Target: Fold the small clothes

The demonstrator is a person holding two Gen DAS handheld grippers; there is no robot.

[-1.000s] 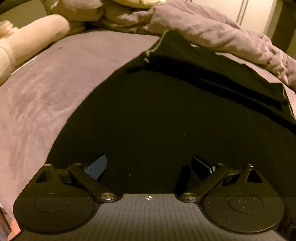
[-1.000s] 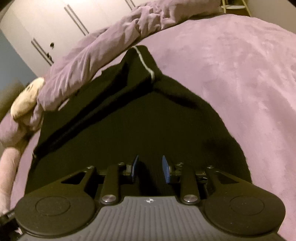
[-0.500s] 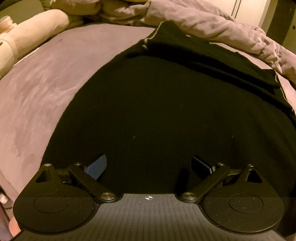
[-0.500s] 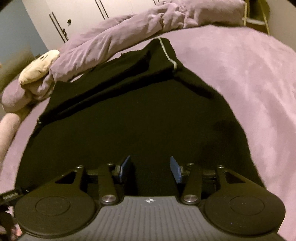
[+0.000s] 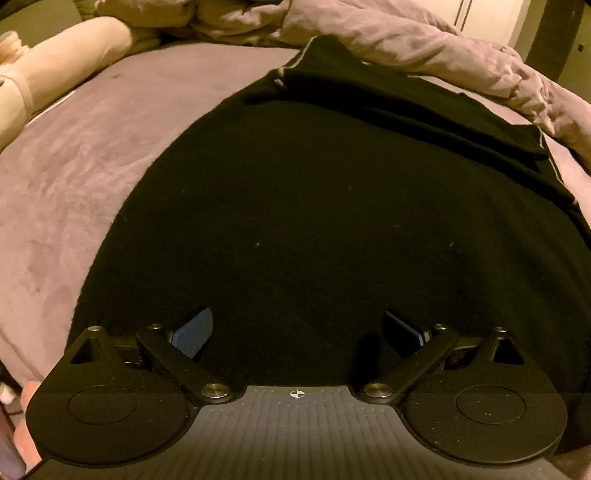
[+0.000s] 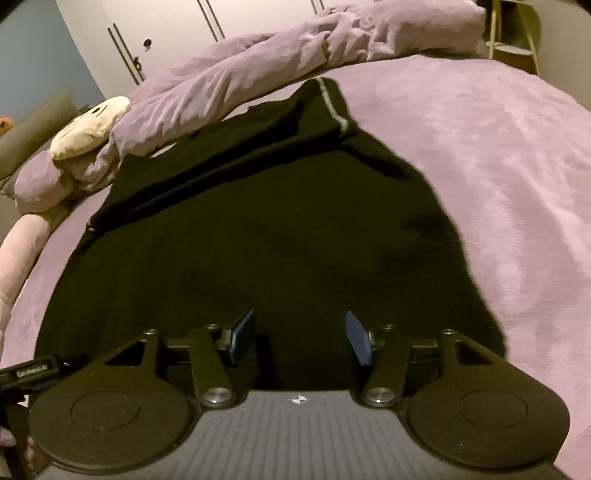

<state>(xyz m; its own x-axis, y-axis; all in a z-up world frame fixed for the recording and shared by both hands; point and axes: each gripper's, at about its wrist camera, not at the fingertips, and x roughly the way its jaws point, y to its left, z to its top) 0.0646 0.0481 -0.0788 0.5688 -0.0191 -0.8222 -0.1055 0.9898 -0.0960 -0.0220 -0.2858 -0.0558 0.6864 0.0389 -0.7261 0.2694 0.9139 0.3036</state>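
My left gripper (image 5: pixel 297 332) and right gripper (image 6: pixel 299 338) hung wide apart, empty, over the shirt (image 5: pixel 314 221): far part folded, near fold left.

Dim warm light; fisheye-warped edges

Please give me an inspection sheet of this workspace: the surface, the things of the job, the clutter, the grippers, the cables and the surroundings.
Surface: bed with a purple cover, soft and slightly uneven.
Job's things: black garment spread mostly flat, its far part folded over, a pale stripe along one edge.
Clutter: bunched duvet at the far side; plush toy beside it.
Grippers: left gripper open wide above the garment's near part, holding nothing; right gripper open, also holding nothing.
Cables: nothing seen.
Surroundings: wardrobe doors behind the bed; dim, warm light.
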